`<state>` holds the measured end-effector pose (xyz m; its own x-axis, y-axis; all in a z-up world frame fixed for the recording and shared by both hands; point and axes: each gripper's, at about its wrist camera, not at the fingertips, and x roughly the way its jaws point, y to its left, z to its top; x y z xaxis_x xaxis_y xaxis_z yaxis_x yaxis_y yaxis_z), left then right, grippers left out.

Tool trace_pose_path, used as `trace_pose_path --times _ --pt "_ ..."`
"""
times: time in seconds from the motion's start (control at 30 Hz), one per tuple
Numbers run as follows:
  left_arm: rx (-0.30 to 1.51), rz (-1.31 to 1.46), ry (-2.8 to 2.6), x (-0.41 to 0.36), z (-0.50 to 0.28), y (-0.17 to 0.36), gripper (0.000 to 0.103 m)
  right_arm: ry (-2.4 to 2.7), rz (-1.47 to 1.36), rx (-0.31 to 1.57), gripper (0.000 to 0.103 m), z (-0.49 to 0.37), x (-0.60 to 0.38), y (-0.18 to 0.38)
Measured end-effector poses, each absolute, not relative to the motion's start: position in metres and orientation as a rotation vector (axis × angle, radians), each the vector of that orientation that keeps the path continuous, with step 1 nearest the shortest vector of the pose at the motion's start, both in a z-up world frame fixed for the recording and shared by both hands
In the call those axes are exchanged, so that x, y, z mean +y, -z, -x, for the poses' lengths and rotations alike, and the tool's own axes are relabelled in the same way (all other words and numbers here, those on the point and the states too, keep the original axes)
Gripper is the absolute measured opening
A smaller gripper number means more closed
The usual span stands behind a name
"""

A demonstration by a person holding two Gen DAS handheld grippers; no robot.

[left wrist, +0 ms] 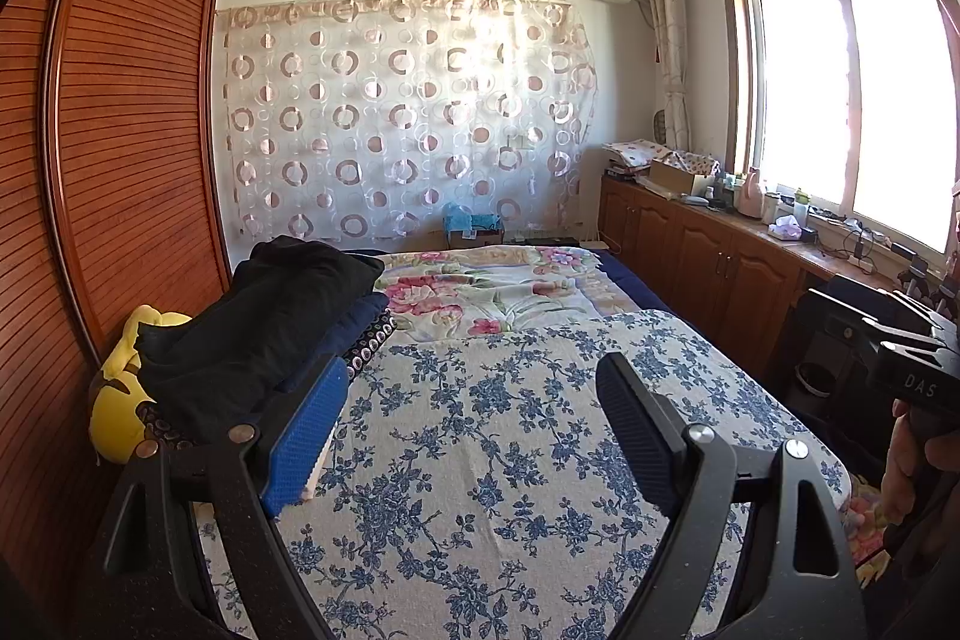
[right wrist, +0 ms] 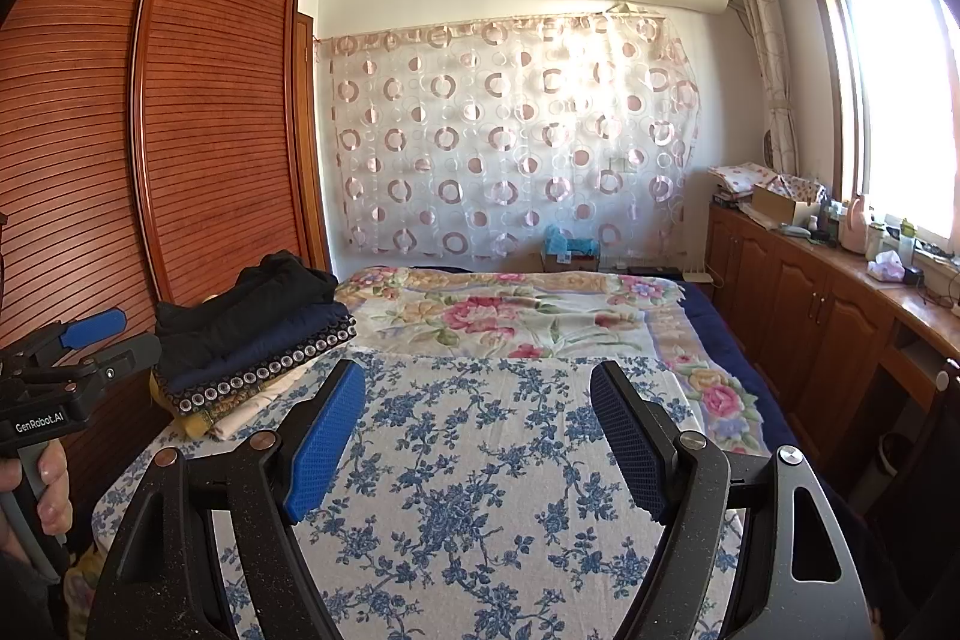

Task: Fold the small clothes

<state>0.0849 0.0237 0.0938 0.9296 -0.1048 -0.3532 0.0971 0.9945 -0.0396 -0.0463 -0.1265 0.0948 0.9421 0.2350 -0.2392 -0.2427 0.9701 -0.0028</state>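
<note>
Black cloth tops the stack of folded clothes (right wrist: 258, 334) we see at the bed's left edge, with navy fabric and a ring-patterned dark layer beneath, then cream and yellow pieces at the bottom. We hold the left claw (left wrist: 474, 430) and the right claw (right wrist: 477, 436) spread wide, nothing between their ribbed pads, both above the blue-flowered white cover (right wrist: 480, 490), which looks coarse-woven. Beyond it lies a pink rose-print blanket (right wrist: 510, 310). A yellow plush toy (left wrist: 120, 394) sits beside the slatted wooden wardrobe (left wrist: 120, 130).
</note>
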Motion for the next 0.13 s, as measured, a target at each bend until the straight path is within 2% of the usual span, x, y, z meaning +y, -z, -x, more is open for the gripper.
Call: trace_pose_path --times 0.13 --pt "0.362 0.021 0.104 0.0239 -0.0859 -0.0943 0.085 -0.243 0.033 0.24 0.079 0.0466 -0.1264 -0.0943"
